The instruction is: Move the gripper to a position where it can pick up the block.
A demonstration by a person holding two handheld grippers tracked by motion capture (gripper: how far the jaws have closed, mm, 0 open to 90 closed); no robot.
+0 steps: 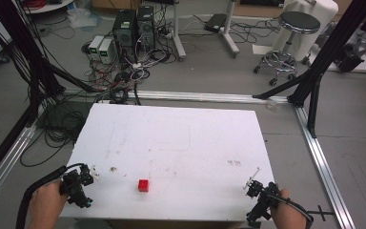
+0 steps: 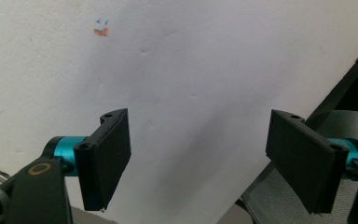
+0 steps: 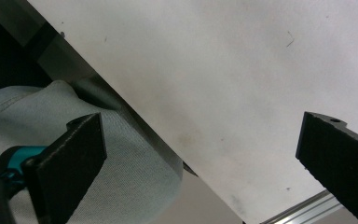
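A white table (image 1: 181,138) stands on a grey floor strewn with cables, and near the middle of its near edge sits a small red cube (image 1: 143,185), alone on the bare top and well apart from both tools. The left gripper (image 1: 83,183) is held in a hand (image 1: 45,202) at the table's near left corner, its black cable (image 1: 31,195) looping back past the wrist; in the left gripper view (image 2: 198,163) its two black jaws stand wide apart with nothing between them, over white tabletop that carries a small orange and blue mark (image 2: 101,28) near the top left, with the table's edge running diagonally at the right. The right gripper (image 1: 257,191) is held at the near right corner, partly over the edge; in the right gripper view (image 3: 200,163) its jaws are likewise spread wide and empty, with the table's edge crossing diagonally and light grey-blue fabric (image 3: 28,107) showing below it. Beyond the far edge of the table are two computer towers (image 1: 134,26), a black-seated stool (image 1: 293,28) on castors at the far right, and black frame posts (image 1: 329,47) on aluminium rails (image 1: 321,157).
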